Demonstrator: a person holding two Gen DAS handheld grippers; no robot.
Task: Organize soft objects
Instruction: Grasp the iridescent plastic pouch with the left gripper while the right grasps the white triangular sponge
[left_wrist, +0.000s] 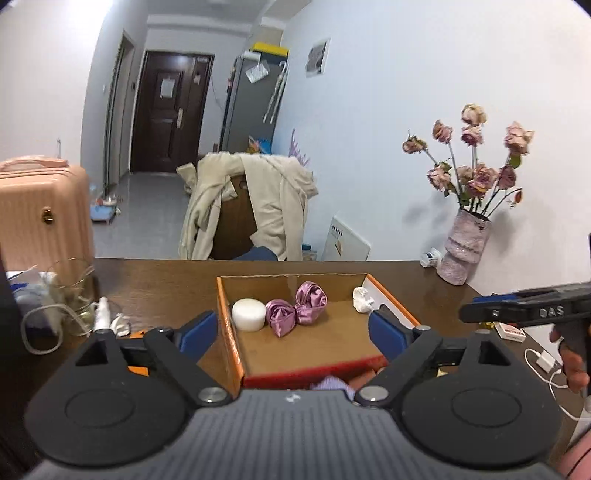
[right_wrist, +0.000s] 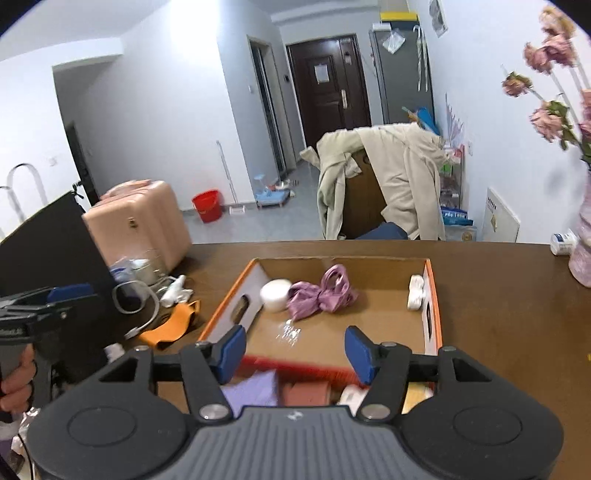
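Note:
An orange-rimmed cardboard box sits on the brown table. Inside lie a white round puff, a purple satin scrunchie and a small white soft piece at the right wall. My left gripper hovers before the box, jaws wide, nothing between them. My right gripper is also open and empty above the box's near edge; it shows from the side in the left wrist view. Purple, pink and white items lie blurred below the right fingers.
A vase of dried roses stands at the table's right by the wall. Cables, a glass bowl and an orange pouch crowd the left. A white charger cable lies right. A coat-draped chair and pink suitcase stand beyond.

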